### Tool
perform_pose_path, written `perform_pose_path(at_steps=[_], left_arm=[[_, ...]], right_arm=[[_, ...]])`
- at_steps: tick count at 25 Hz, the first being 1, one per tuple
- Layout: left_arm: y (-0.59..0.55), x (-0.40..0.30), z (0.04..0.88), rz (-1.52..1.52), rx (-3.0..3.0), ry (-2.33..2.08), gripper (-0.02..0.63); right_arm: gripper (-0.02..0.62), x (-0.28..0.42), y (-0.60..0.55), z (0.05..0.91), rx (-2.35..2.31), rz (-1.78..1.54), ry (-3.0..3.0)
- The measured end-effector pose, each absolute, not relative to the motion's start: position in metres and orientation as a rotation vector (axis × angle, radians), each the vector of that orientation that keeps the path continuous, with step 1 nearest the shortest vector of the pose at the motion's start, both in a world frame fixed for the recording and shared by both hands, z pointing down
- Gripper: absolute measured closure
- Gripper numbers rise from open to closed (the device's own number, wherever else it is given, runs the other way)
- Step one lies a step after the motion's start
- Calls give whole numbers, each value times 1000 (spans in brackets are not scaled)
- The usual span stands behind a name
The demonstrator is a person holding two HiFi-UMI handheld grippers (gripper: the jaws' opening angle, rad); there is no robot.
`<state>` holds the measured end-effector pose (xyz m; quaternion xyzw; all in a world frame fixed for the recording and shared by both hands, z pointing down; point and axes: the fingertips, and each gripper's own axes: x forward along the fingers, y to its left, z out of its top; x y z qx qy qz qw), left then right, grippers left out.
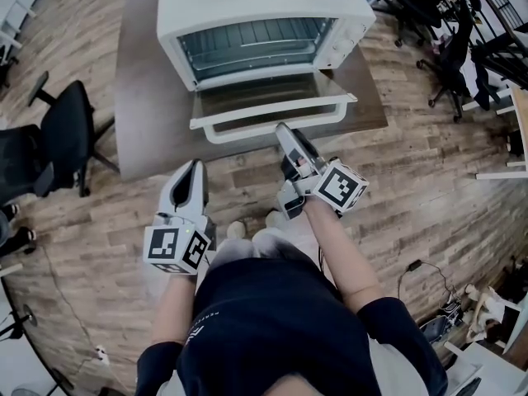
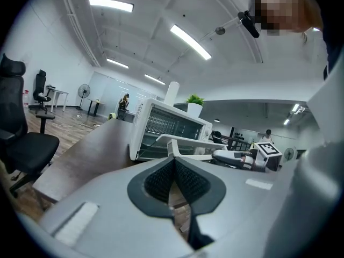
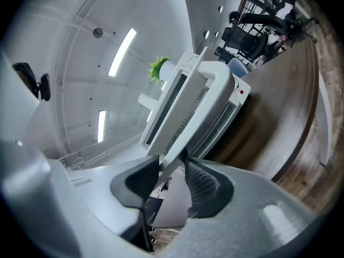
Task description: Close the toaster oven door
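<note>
The door handle [image 3: 207, 98], lying crosswise, is noted just ahead of the parted jaws of the right gripper [image 1: 284, 129], ungripped; the left gripper [image 1: 195, 164], jaws closed empty, is held farther back.

**Toaster oven:** the white toaster oven [image 1: 264, 19] stands at the far part of a brown table [image 1: 148, 97]. A wire rack shows inside the cavity.

**Door:** the door [image 1: 264, 96] is fully open and lies about level in front of the oven. The white handle [image 1: 247, 137] runs along its near edge.

**Right gripper:** the right gripper [image 1: 283, 130] points at the oven with its tip at the handle's near rail. Contact appears likely but cannot be confirmed from this angle.

**Left gripper:** the left gripper [image 1: 196, 167] is to the lower left, with its tip over the table's near edge. It is well apart from the door, and its jaws are drawn to a point.

**Surroundings:** a black office chair [image 1: 58, 139] stands left of the table on the wood floor [image 1: 429, 163].
</note>
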<state>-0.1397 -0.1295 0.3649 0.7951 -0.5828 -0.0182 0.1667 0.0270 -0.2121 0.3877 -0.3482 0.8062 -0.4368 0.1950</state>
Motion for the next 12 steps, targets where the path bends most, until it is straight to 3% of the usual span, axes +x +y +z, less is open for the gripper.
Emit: perform_pose_path(at_steps=[12], left_arm=[[-139, -145, 351, -84, 2275, -1705, 588]], right_arm=[[493, 19, -239, 341, -955, -1117, 2275]])
